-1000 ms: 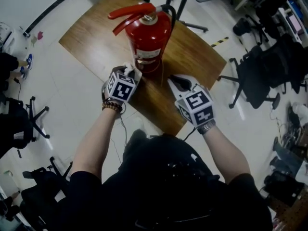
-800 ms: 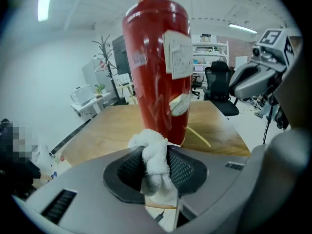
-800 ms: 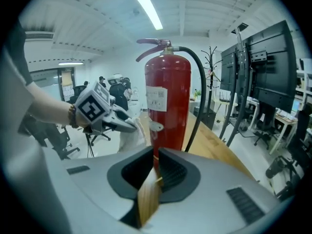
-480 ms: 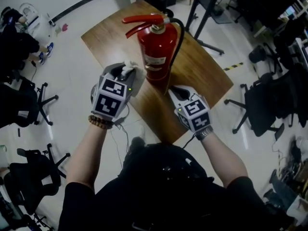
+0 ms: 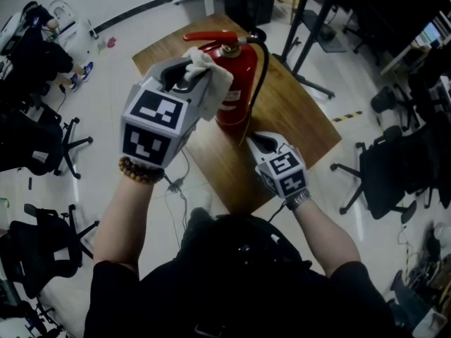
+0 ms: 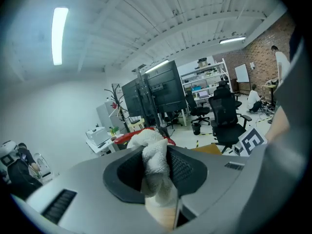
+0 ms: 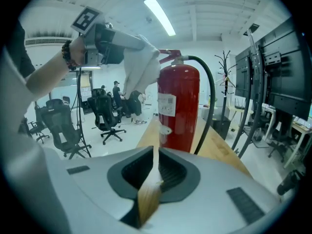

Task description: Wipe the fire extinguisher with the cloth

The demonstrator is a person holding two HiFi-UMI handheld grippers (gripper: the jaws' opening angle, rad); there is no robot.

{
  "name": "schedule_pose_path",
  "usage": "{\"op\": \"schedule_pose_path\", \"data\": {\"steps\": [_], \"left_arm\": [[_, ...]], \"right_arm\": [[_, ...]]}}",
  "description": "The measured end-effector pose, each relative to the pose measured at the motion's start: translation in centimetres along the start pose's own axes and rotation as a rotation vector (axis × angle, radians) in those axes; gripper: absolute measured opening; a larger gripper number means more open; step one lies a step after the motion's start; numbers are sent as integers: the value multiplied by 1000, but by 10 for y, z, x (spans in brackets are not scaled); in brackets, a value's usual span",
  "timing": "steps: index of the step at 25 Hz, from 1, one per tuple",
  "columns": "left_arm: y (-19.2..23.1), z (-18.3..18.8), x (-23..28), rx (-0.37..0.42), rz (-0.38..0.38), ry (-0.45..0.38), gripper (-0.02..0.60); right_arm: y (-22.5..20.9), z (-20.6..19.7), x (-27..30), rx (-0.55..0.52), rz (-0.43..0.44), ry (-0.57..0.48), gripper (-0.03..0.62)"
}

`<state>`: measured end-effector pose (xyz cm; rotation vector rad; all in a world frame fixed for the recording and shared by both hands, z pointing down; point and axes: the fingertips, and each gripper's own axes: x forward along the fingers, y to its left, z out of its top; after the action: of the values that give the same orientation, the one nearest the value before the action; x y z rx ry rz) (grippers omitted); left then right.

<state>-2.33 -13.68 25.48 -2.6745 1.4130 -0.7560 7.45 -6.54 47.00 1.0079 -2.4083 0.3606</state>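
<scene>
A red fire extinguisher (image 5: 238,83) stands upright on a small wooden table (image 5: 296,118), with its red handle (image 5: 211,37) pointing left and a black hose (image 5: 261,69) down its right side. My left gripper (image 5: 187,72) is raised level with the extinguisher's top and is shut on a white cloth (image 5: 213,76), which hangs against the cylinder's upper left side. In the left gripper view the cloth (image 6: 155,152) fills the jaws. My right gripper (image 5: 258,140) is low by the base, shut and empty; its view shows the extinguisher (image 7: 178,108) just ahead.
Black office chairs (image 5: 384,167) stand on the floor right of the table, and more chairs (image 5: 42,146) on the left. A black stand's legs (image 5: 310,41) rise behind the table. The table's near corner (image 5: 243,199) lies just in front of me.
My left gripper has risen with the cloth from near the extinguisher's base to its top. The right gripper has stayed by the base.
</scene>
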Motion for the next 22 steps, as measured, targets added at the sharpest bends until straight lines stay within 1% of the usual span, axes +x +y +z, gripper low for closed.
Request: {"op": "schedule_pose_path", "data": {"steps": [4,8,10,14,22], "left_arm": [[-4,16,16,3,33,-18,104],[-4,13,36,-9,78,-15,104],[-7,10,43,-1,91,0,103],[-16,5,48,58,101,41,101],[-23,-12,42,43,130,87,100]], "right_arm": [[-7,1,-9,-2,4,-15,41],[-14,-2,-14,-4,10,-19,41],[-15,-6,-15,-2,17,-16,41],[-15,-9,-17,-4,33,-13,41],[-14,-20,-20,-13,69,-6,41]]}}
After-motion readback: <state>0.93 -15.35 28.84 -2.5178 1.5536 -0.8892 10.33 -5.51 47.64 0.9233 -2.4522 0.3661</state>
